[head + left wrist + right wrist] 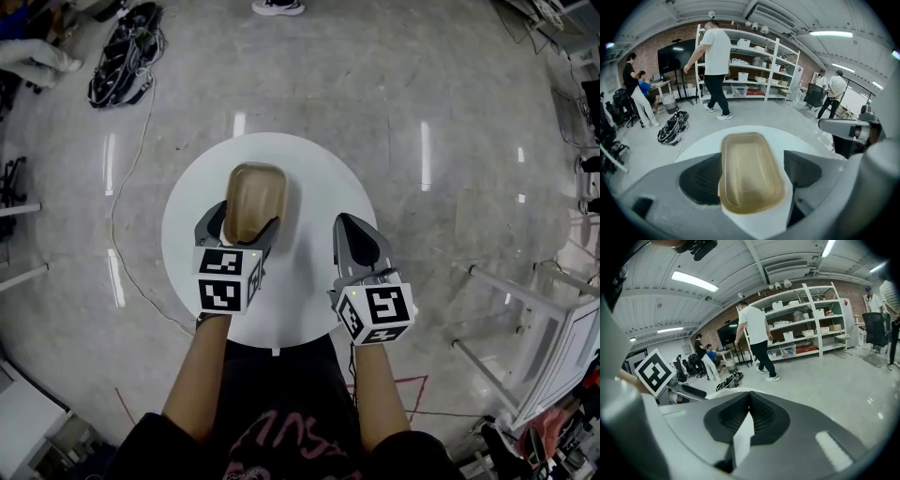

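Closest in, the left claw has its jaws apart, one on each side of the near end of a tan plastic tray. One jaw seems to touch the tray's rim and the other stands just clear. The tray lies on the round white table. Beside it, the right claw is pressed together, empty, above the table.

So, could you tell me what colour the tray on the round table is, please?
Translucent tan-brown tray; the left gripper view shows it best.
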Demonstrator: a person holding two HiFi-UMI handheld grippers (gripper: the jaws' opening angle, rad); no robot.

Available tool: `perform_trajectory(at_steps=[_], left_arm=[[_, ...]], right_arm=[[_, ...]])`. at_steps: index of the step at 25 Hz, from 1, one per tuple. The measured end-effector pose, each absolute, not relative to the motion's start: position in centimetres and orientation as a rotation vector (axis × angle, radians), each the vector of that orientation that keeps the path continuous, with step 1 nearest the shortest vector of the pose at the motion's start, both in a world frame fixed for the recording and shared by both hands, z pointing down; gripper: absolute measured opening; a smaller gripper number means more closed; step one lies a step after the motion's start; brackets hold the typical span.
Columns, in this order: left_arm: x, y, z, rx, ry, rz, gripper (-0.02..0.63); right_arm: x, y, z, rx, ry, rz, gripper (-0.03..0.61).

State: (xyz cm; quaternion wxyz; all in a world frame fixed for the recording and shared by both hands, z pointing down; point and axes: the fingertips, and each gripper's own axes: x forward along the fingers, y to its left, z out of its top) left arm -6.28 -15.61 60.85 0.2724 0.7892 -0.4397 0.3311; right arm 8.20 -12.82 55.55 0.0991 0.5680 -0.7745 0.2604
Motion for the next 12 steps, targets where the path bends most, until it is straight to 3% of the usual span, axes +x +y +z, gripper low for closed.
perform_trajectory(at_steps=[12], left_arm=[[-5.7,-15.8,63.2,2.101,-1.154,0.953,0.417]], right_arm=[[8.9,-13.4,57.1,1.689,-2.268,0.803,0.009]])
